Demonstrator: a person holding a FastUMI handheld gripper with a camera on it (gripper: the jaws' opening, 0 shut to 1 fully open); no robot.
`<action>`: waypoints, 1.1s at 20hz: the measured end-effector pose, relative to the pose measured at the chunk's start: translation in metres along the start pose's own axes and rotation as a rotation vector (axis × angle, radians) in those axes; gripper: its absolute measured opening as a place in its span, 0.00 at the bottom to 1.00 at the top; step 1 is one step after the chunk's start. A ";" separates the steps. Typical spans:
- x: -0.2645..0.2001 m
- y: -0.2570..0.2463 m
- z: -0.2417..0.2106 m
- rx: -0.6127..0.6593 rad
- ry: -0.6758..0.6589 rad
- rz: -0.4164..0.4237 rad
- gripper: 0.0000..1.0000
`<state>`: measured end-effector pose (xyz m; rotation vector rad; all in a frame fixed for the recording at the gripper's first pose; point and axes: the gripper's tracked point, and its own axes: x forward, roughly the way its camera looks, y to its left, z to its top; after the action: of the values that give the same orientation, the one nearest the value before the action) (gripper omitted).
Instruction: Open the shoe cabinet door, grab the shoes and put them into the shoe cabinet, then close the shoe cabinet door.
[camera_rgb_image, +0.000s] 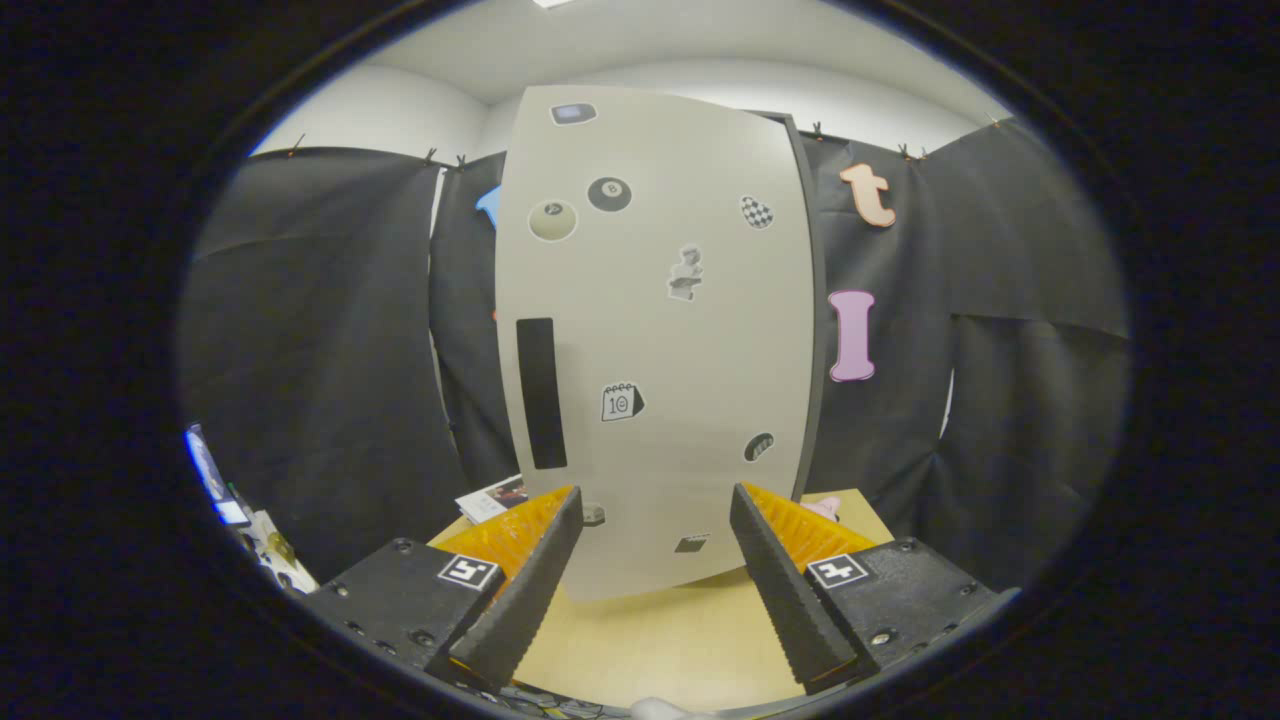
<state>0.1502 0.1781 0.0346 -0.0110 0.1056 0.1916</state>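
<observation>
1. The hand-held gripper (655, 500) points straight at the cabinet, its two fingers spread wide apart with nothing between them but open air and a view of the tabletop.
2. Just ahead of the fingers stands the tall pale grey shoe cabinet door (660, 330), a flat panel that looks shut against its dark frame (the frame edge shows along the door's right side).
3. A long black vertical slot handle (540, 393) sits on the door's left part, beyond and slightly above the left fingertip.
4. Small stickers (609, 194) dot the panel, among them two billiard balls high up and a calendar page lower down, between the lines of the two fingers.
5. The cabinet rests on a light wooden table (660, 640), whose bare top runs from under the fingers up to the door's foot.
6. A small pink object (826, 508) peeks out just beyond the right finger, by the cabinet's right corner; what it is cannot be told.
7. A printed booklet (492, 497) lies beyond the left finger, at the cabinet's left side.
</observation>
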 end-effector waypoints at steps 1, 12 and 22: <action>-0.009 -0.004 0.001 -0.004 -0.010 -0.019 0.97; -0.075 -0.021 -0.009 -0.014 -0.068 -0.092 0.97; -0.082 -0.023 0.000 -0.020 -0.089 -0.105 0.97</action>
<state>0.0740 0.1403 0.0430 -0.0275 0.0138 0.0885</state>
